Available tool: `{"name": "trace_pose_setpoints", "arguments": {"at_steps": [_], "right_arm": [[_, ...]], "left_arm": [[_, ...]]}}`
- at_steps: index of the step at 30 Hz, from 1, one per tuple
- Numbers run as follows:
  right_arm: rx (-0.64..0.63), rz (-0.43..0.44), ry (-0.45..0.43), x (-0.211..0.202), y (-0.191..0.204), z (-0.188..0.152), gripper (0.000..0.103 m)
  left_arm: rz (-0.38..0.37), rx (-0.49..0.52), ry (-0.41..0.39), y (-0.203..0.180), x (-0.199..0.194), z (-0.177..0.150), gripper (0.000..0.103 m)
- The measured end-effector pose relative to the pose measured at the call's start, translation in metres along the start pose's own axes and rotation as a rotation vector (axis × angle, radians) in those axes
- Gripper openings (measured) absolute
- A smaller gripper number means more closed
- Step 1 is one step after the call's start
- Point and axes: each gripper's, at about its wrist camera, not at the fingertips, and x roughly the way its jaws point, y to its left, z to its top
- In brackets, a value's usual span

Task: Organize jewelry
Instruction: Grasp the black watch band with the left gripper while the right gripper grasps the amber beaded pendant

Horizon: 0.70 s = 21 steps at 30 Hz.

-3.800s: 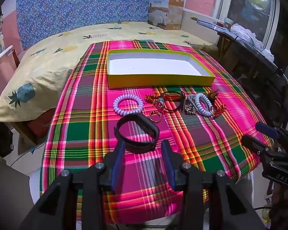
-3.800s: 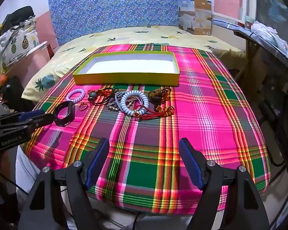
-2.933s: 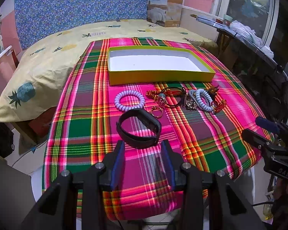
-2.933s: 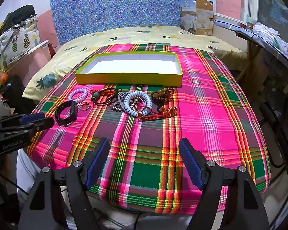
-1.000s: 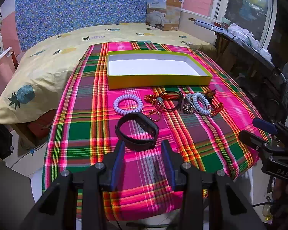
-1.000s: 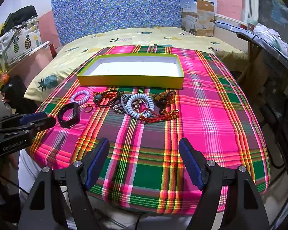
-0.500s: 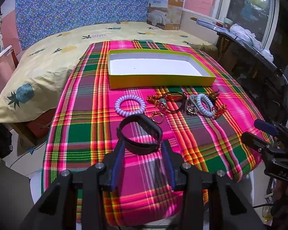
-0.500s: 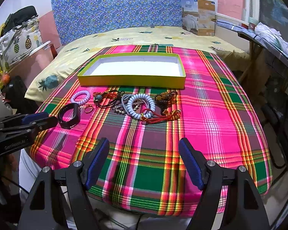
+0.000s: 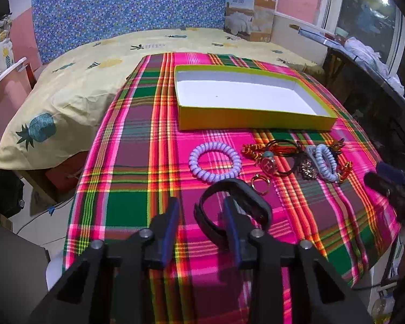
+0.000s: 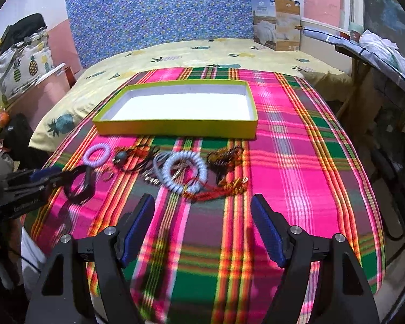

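**Left gripper straddling a black band while the right waits above the cloth**

On the far left we hold the left gripper (image 9: pixel 201 224) low over a plaid tablecloth (image 9: pixel 127 167), pointing toward twelve o'clock. Its fingers are parted, not clenched, and straddle the near left side of a black wristband (image 9: pixel 233 208): the left finger (image 9: pixel 170 224) sits outside the loop, the right one inside it. We cannot tell whether either pad touches the band. The band lies at the near left edge of the cloth, its long axis running roughly from seven o'clock to one o'clock.

Just beyond it, at twelve o'clock, lies a lilac coil bracelet (image 9: pixel 214 161), flat on the cloth. At one o'clock from the band sits a small gold ring (image 9: pixel 259 183). Further right, a tangle of corded and beaded pieces (image 9: pixel 297 159) spreads along a line from nine to three o'clock, including a pale blue coil bracelet (image 10: pixel 185 174). Behind everything, a shallow yellow-green box (image 9: pixel 256 121) with a white floor lies with its long axis from nine to three o'clock.

To the right, the right gripper (image 10: pixel 202 226) points toward twelve o'clock, fingers spread wide and released, holding nothing, near the blue coil.
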Motion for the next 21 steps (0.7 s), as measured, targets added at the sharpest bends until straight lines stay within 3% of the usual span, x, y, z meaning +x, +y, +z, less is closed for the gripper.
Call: {"name": "trace_pose_setpoints", "arguments": {"at_steps": [4, 19, 21], "right_arm": [[0.032, 0.003, 0.010, 0.017, -0.015, 0.011, 0.057], [0.117, 0.056, 0.084, 0.072, -0.037, 0.034, 0.051], [0.121, 0.057, 0.091, 0.076, -0.038, 0.036, 0.047]], "left_arm": [[0.009, 0.006, 0.013, -0.001, 0.007, 0.000, 0.024], [0.040, 0.055, 0.011, -0.007, 0.017, 0.007, 0.015], [0.041, 0.059, 0.010, -0.008, 0.018, 0.007, 0.015]]}}
